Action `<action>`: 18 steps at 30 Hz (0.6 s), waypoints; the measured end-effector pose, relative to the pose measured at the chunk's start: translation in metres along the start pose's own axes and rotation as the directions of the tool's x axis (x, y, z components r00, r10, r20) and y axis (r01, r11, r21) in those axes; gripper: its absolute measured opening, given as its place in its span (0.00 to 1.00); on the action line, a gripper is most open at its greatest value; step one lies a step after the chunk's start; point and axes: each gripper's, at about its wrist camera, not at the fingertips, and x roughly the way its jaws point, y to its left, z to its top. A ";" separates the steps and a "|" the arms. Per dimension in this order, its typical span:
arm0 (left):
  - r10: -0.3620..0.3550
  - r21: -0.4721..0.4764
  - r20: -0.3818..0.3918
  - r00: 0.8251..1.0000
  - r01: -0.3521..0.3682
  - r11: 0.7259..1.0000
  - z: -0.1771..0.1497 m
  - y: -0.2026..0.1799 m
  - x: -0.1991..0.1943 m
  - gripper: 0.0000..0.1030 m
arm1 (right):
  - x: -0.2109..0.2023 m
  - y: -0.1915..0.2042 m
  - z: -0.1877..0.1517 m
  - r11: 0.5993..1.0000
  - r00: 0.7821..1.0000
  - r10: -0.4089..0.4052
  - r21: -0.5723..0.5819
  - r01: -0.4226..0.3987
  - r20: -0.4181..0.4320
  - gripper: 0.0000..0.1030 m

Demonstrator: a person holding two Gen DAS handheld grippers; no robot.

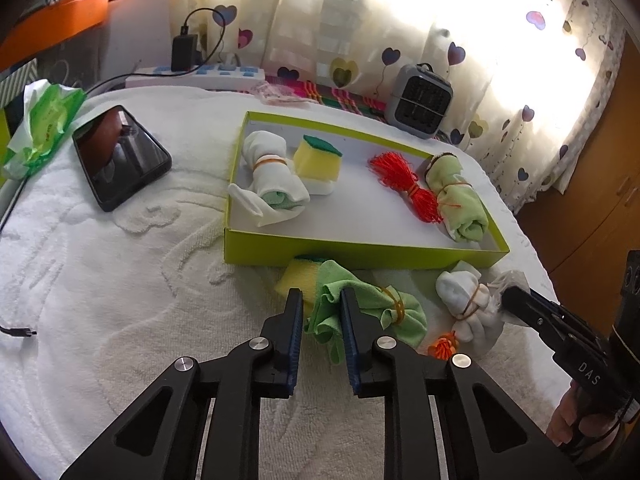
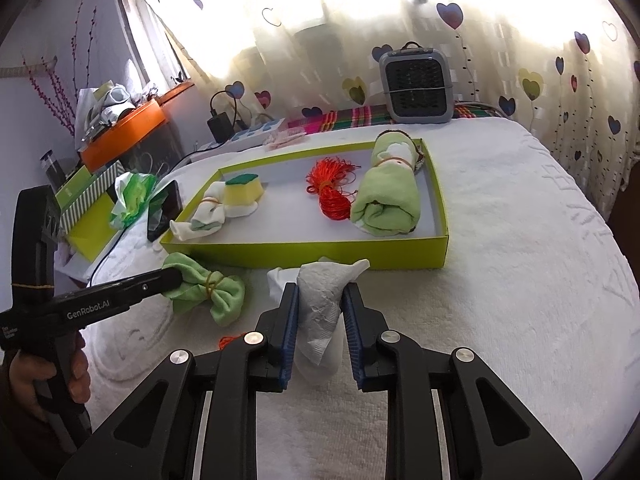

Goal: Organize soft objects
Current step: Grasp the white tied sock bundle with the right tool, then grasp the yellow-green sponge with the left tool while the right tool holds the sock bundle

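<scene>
Grip check: left gripper (image 1: 322, 304) is clamped on the green cloth bundle (image 1: 360, 308), right gripper (image 2: 320, 300) on the white tissue wad (image 2: 324, 304), both beside the tray (image 2: 312, 254) near wall on the towel-covered bed. Lift both clear of that wall before moving inward

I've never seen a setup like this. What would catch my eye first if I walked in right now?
Probably the two black hand-held grippers low in front: the left gripper pinches a green cloth bundle, the right gripper squeezes a crumpled white tissue, both on a white towel. Just beyond them sits a lime-green tray already holding rolled cloths, a yellow sponge and red-orange string.
</scene>
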 end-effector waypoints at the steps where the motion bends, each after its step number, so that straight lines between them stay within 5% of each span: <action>1: 0.000 0.001 0.000 1.000 0.000 1.000 0.000 0.000 0.000 0.16 | -0.001 0.000 0.000 1.000 1.000 0.001 0.001 -0.001 0.002 0.23; 18: -0.015 0.018 -0.011 1.000 0.015 1.000 -0.015 -0.001 -0.018 0.13 | -0.008 -0.001 -0.002 1.000 1.000 0.008 0.014 -0.008 0.019 0.23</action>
